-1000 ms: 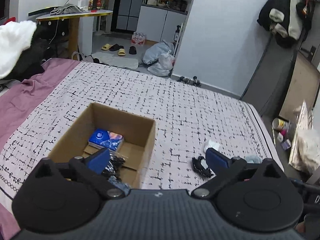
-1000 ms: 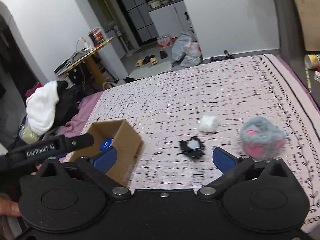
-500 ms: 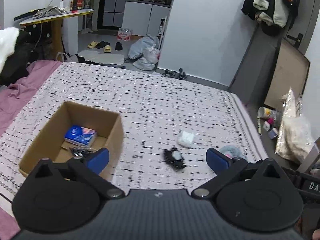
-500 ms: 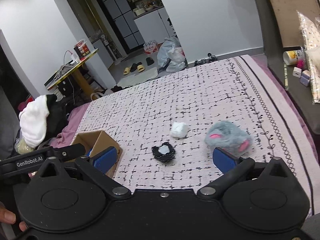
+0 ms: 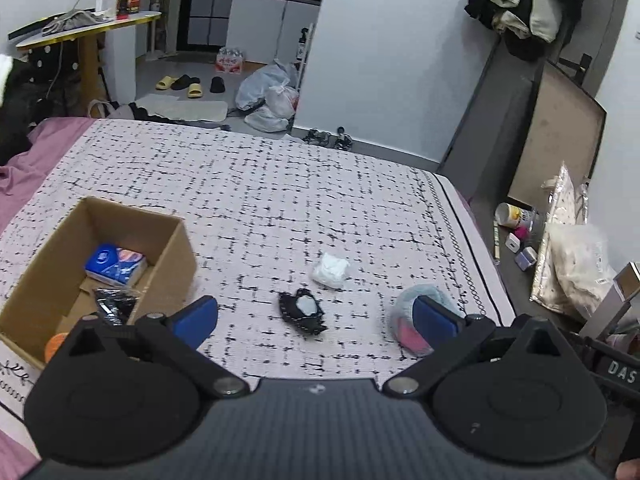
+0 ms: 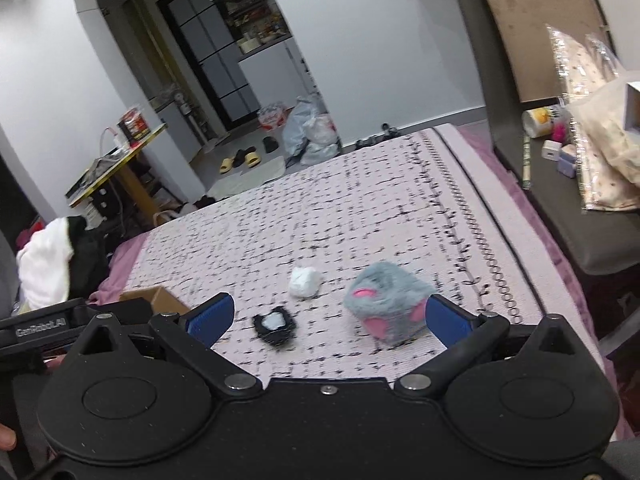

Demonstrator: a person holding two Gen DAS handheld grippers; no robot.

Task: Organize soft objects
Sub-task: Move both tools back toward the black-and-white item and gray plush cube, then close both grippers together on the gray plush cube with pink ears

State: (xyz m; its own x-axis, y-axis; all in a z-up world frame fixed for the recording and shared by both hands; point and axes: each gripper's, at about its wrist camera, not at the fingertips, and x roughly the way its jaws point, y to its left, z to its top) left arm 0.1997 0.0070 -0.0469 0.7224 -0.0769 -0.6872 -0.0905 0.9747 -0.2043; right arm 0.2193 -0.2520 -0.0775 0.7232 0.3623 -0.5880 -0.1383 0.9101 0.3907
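Cardboard box (image 5: 176,240), black pouch (image 5: 302,311), white wad (image 5: 330,271), grey plush (image 6: 386,300) on bedspread (image 5: 280,200).

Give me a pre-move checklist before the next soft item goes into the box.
1. Left gripper jaws open and holding nothing: ok.
2. Right gripper jaws open and holding nothing: ok.
3. Grey plush, white wad and black pouch lie apart on the bedspread, each separately graspable: ok.
4. Cardboard box open on top, floor space left beside the blue pack: ok.
5. Grey plush fully in view from the left wrist: not ok, a jaw pad covers part.
6. Box depth for the plush: cannot tell.
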